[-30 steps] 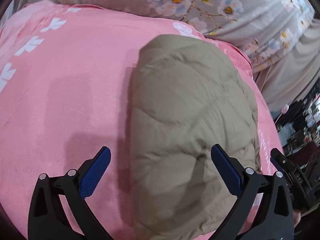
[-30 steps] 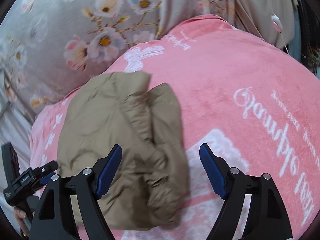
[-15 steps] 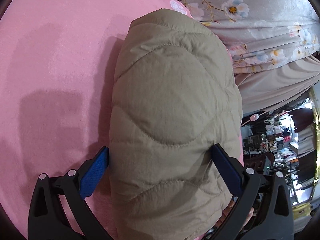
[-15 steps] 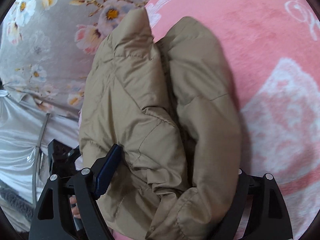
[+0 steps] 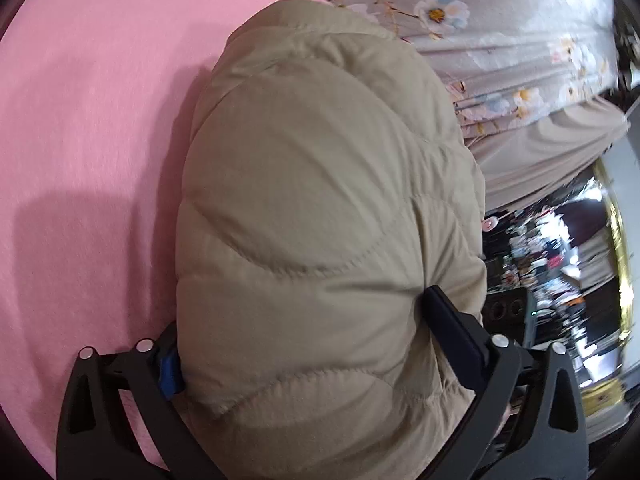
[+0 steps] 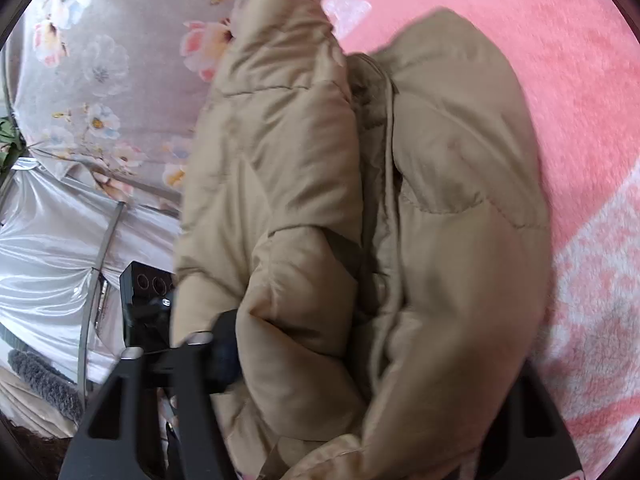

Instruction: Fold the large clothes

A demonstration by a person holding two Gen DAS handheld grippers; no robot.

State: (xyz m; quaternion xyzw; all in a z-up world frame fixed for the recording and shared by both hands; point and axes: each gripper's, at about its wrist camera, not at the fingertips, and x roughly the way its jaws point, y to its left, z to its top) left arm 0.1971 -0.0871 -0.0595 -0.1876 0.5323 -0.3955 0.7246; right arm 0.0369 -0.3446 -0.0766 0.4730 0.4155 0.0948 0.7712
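A folded tan quilted puffer jacket (image 5: 312, 216) lies on a pink fleece blanket (image 5: 88, 120). My left gripper (image 5: 308, 344) has its two fingers pressed into the sides of the jacket bundle, squeezing it. In the right wrist view the same jacket (image 6: 360, 220) shows its open folded side with layers and a seam. My right gripper (image 6: 360, 368) clamps the bundle from the opposite end; its fingers are mostly buried in the fabric. The left gripper's body (image 6: 144, 304) shows past the jacket's left edge.
A grey floral bedsheet (image 5: 500, 32) borders the blanket (image 6: 560, 80). A beige cloth (image 5: 552, 152) hangs beyond it. Cluttered dark shelves (image 5: 560, 272) lie off the bed's edge. Shiny silver fabric (image 6: 48, 248) sits at the left of the right wrist view.
Both grippers moved in from above the jacket, straddled it with jaws open, and have now closed on opposite ends of the bundle.
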